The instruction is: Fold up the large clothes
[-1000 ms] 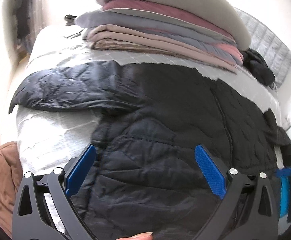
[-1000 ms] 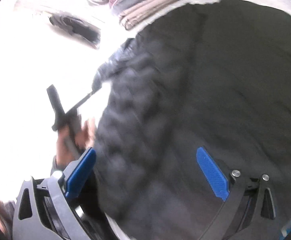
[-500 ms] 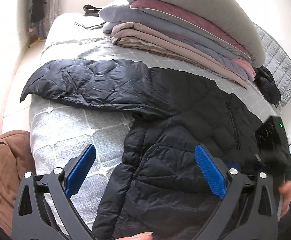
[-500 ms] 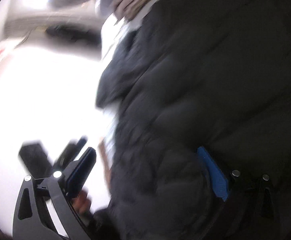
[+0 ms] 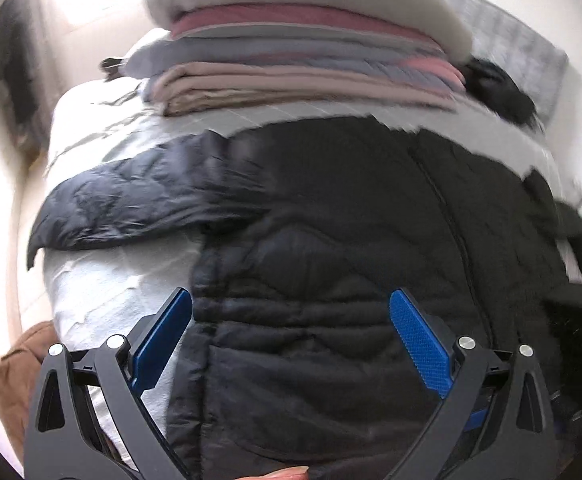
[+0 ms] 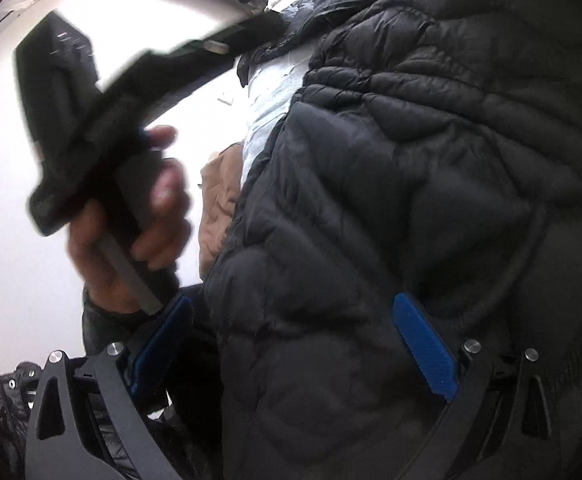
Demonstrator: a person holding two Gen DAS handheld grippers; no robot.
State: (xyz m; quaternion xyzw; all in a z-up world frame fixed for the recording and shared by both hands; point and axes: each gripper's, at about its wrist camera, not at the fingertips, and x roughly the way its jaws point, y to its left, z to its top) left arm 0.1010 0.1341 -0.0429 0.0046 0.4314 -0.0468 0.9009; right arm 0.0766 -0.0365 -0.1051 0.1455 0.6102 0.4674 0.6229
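Left wrist view: our left gripper (image 5: 291, 340) has dropped low over the black quilted puffer jacket (image 5: 331, 260) again, after pulling back half a second ago to take in the whole grey checked bed cover (image 5: 103, 292). Its blue pads are spread wide and empty. The jacket lies flat on the bed, one sleeve stretched out to the left, in front of the stack of folded pink and grey bedding (image 5: 291, 64). We judge folding has not begun; we are closing in for a first grab.

Our right gripper (image 6: 293, 344) is spread too, low over the jacket, holding nothing. In that view the person's hand (image 6: 131, 224) grips the other tool's handle, blurred.
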